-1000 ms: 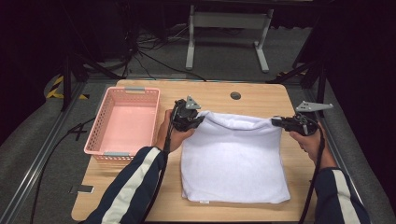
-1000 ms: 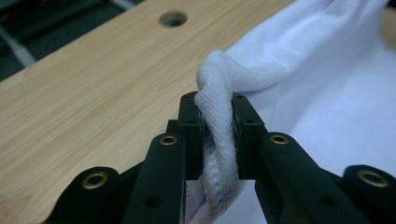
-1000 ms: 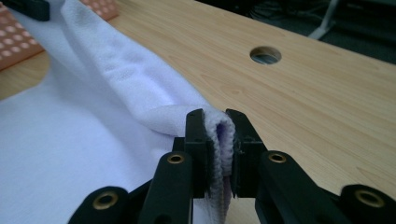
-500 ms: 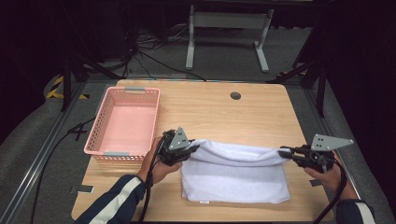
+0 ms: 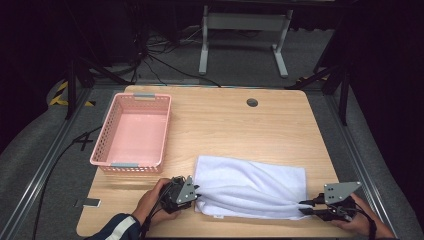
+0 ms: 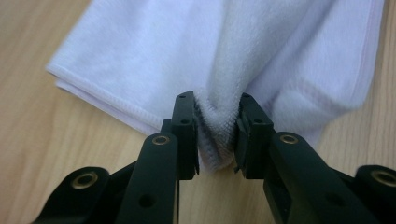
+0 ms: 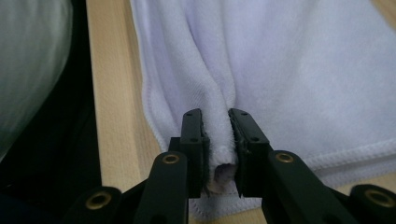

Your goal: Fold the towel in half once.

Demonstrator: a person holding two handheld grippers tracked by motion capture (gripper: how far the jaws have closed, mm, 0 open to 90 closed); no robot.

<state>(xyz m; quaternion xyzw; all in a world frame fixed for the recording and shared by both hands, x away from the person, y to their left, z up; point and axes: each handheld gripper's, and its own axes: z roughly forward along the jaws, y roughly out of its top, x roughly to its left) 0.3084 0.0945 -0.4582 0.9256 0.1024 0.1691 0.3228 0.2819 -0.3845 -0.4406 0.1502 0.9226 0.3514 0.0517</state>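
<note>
Wooden table (image 5: 215,125): white towel (image 5: 250,185), folded, near edge; pink basket (image 5: 107,150) far left. Soft, limp, light; best gripped at corners. Left gripper (image 5: 194,192) and right gripper (image 5: 306,207) jaws, just easing apart, pinch its corners.

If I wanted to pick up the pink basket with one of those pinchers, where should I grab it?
Probably the basket rim, coming straight down from above. It stands upright and open on the table, and its thin lattice walls fit between two jaws. The grey handle tab on the near short side looks like the firmest spot, and it is the side closest to the left gripper.

No readable text, label or number on anything here
</note>
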